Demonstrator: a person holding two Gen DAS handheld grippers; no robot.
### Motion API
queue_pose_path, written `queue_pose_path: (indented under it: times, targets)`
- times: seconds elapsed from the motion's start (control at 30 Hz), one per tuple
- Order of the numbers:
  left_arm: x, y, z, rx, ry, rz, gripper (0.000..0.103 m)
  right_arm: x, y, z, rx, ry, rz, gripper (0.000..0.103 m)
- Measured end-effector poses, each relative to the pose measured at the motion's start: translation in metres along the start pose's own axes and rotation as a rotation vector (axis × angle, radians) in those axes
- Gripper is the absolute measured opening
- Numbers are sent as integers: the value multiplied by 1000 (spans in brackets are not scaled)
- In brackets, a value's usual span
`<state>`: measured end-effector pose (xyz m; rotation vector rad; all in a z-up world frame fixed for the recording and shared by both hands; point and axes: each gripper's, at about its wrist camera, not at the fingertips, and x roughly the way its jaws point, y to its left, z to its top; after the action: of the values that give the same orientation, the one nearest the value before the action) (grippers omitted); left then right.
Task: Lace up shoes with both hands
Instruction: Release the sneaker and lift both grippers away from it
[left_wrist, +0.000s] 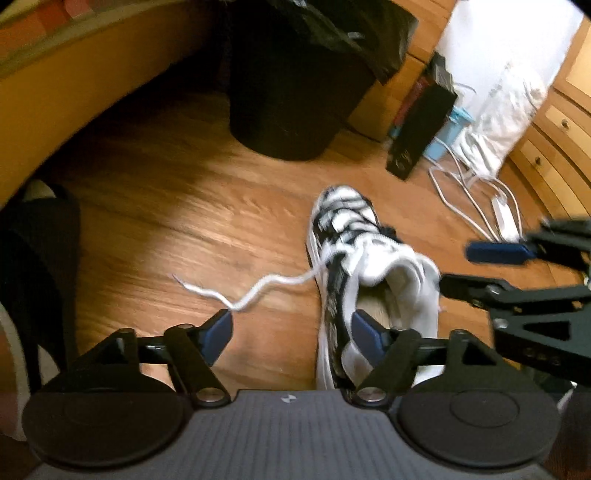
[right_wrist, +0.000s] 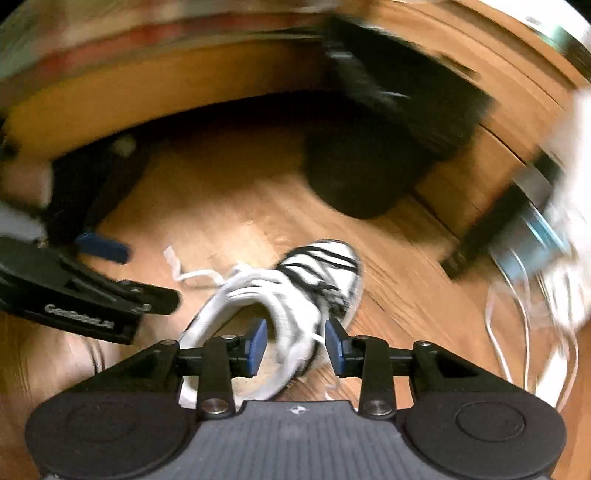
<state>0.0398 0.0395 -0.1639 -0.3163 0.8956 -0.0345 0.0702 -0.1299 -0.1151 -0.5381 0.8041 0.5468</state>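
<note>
The shoe (left_wrist: 354, 273) sits on the floor (left_wrist: 177, 206), lace (left_wrist: 255, 290) trailing left. Left hand-held gripper (left_wrist: 291, 328) gapes wide near it, right hand-held gripper (right_wrist: 295, 343) half open over the collar, probably lining up grabs.

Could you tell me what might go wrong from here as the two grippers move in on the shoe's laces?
1. The loose lace trails away across the floor, not between the open jaws of the left gripper; closing now would likely miss it.
2. The right gripper hangs over the shoe collar and might pinch that instead.
3. Both views are blurred, so aim could suffer.
</note>
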Motion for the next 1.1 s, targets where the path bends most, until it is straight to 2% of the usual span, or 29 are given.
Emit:
queue_pose_path:
  times: [0.13,0.2,0.27,0.3,0.4,0.5,0.67,0.83,1.1]
  targets:
    - [-12,1,14,-52,-21,40,87,-24,-18,-11,282,-31,-35,39]
    - [-21,0,19,-76,-35,54,94,-37,-16,-17,341,-40,-40,39]
    - [-29,-2,22,-89,-42,55,103,-48,-8,-20,345,-33,-69,39]
    - [-32,-4,23,-97,-40,54,103,-54,-4,-21,340,-28,-89,39]
    - [-47,-14,20,-81,-45,76,103,-67,3,-24,353,-18,-131,39]
    - [-69,-29,14,-35,-57,86,103,-84,7,-28,395,-25,-128,42]
    - [-107,-55,10,30,-77,57,103,-112,8,-32,467,-29,-141,43]
    - [-126,-73,7,113,-80,53,103,-135,10,-36,462,-53,-171,47]
    - [-148,-89,-9,192,-72,53,103,-151,12,-46,470,-9,-221,48]
